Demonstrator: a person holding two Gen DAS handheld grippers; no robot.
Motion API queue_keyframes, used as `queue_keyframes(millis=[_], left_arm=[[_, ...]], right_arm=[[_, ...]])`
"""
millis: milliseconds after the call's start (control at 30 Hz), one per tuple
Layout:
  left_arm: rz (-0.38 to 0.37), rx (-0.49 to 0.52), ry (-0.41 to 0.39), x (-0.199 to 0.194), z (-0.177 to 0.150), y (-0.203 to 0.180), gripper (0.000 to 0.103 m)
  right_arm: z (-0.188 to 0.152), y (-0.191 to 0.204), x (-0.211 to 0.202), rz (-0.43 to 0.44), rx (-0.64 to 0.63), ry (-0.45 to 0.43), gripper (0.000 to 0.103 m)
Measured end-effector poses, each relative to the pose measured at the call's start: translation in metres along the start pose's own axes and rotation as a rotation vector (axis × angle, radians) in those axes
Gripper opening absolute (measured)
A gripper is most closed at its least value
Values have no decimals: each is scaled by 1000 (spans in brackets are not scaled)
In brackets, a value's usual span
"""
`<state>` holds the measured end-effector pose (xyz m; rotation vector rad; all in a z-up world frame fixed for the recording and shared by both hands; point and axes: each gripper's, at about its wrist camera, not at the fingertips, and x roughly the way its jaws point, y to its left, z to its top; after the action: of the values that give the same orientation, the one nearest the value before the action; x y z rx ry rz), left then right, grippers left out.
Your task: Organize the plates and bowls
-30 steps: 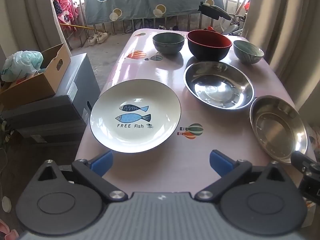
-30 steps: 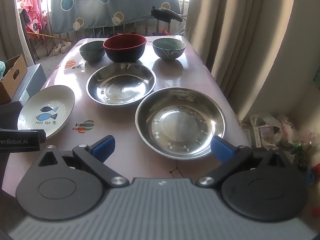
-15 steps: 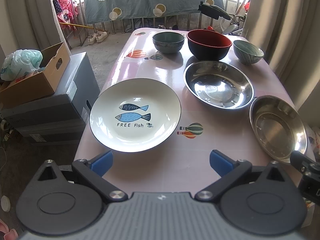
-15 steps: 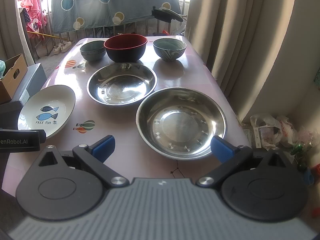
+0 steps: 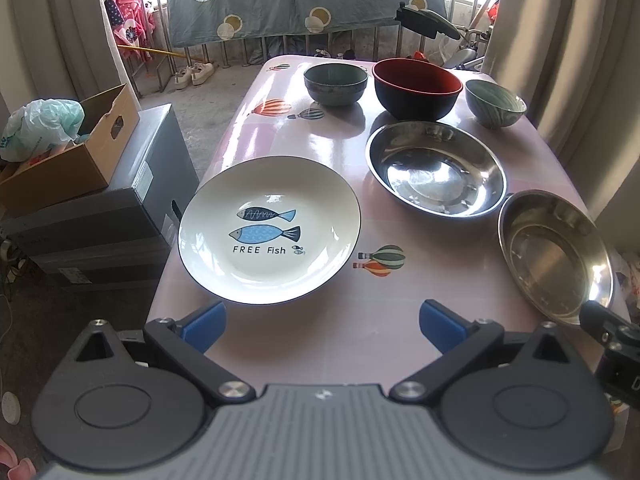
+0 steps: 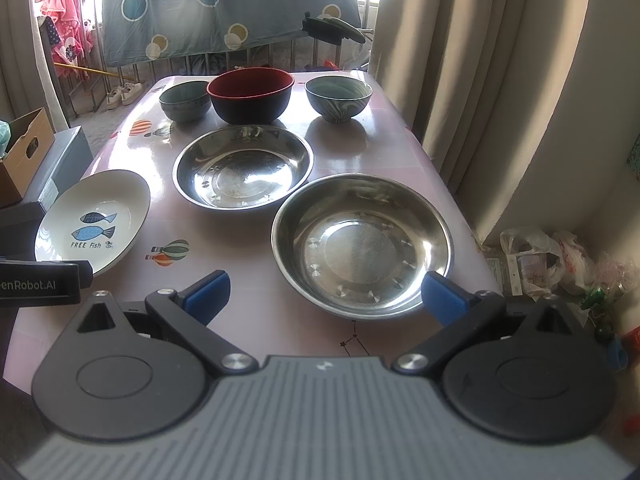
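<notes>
A white plate with two blue fish [image 5: 272, 232] [image 6: 94, 220] lies at the table's near left. Two steel plates lie right of it: one in the middle [image 5: 436, 168] [image 6: 242, 166], one at the near right [image 5: 556, 252] [image 6: 362, 244]. At the back stand a grey-green bowl [image 5: 335, 83] [image 6: 185, 101], a red-and-black bowl [image 5: 417, 87] [image 6: 251, 95] and a striped green bowl [image 5: 495, 103] [image 6: 338, 97]. My left gripper [image 5: 322, 326] is open and empty, just short of the fish plate. My right gripper [image 6: 326, 298] is open and empty, at the near rim of the near steel plate.
The pink table [image 5: 384, 320] has balloon prints. Left of it stand a grey box [image 5: 120, 208] and a cardboard box with a plastic bag [image 5: 68, 148]. Curtains [image 6: 480, 80] and bags on the floor [image 6: 552, 264] are to the right. A railing with hung laundry is behind.
Both grippers have crept slightly forward toward the plates. Nothing on the table has moved.
</notes>
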<state>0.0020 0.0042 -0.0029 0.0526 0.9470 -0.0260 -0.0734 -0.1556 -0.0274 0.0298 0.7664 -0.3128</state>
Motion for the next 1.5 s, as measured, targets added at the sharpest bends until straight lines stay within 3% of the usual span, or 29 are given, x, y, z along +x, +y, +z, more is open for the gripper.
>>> queue_keyframes(millis=[1500], left_arm=[[-9,2,13,2,-2,1,103]], right_arm=[[-1,-1,1,2,3,4,102]])
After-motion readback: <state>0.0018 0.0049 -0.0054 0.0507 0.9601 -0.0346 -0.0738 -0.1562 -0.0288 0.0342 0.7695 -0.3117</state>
